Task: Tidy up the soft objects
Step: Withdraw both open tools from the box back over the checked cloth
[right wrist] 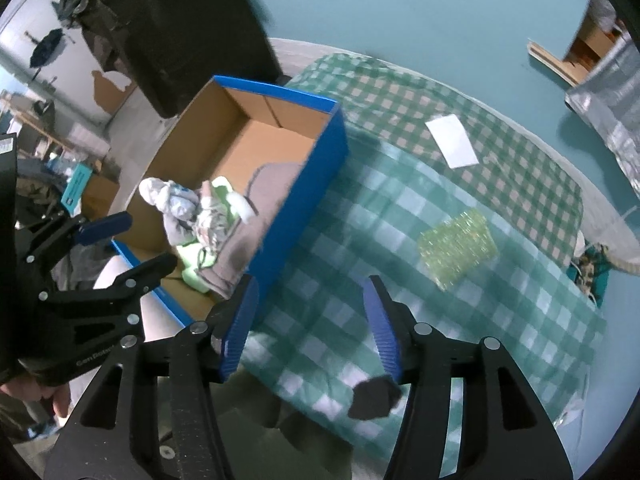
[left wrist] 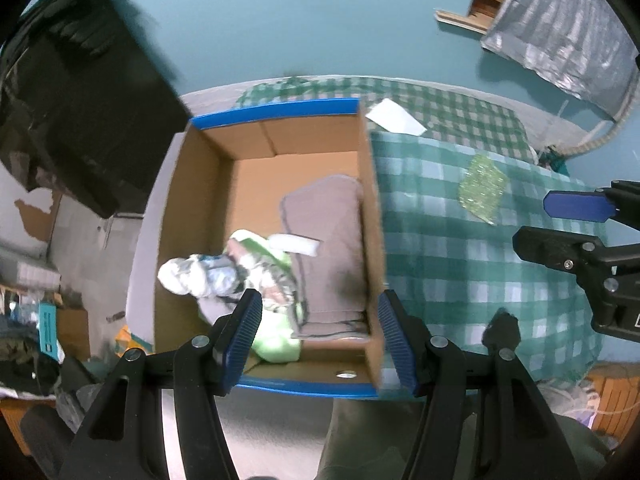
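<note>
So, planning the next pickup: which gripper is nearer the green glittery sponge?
Right. The right gripper hovers just short of the sponge; the left gripper is over the box.

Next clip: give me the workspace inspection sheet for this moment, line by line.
Surface: green checked cloth over a grey-edged table.
Job's things: blue cardboard box holding grey cloth, a white bundle and pale green fabric; glittery green pad on the cloth outside the box.
Clutter: white paper; small dark scrap.
Grippers: left gripper above the box, open, empty; right gripper above the cloth, open, empty.
Cables: nothing seen.
Surroundings: teal floor, dark furniture, silver bag.
</note>
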Motion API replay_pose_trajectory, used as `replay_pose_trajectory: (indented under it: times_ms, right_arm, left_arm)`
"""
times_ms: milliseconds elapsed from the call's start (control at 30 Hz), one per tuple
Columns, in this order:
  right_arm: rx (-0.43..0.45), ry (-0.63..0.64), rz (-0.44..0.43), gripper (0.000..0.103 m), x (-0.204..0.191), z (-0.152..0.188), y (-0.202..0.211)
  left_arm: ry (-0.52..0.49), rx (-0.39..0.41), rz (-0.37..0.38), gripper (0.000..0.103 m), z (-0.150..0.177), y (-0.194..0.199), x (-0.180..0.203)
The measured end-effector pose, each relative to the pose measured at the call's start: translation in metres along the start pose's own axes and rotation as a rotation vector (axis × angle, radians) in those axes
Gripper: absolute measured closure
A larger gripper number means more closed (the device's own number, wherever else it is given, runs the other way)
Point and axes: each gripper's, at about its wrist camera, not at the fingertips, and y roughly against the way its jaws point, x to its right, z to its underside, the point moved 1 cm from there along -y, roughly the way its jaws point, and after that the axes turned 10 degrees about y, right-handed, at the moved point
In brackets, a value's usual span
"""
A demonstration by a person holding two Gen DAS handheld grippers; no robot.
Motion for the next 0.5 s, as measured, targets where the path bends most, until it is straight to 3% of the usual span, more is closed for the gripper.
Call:
replay_pose_trajectory:
  times_ms: [500]
  right_arm:
    - [-0.068,-0.108,0.013,0.043,0.04,0.068,-0.006]
  left_arm:
    - [-0.148,-0.054,0.044,0.041,0.028,-0.011,0.068]
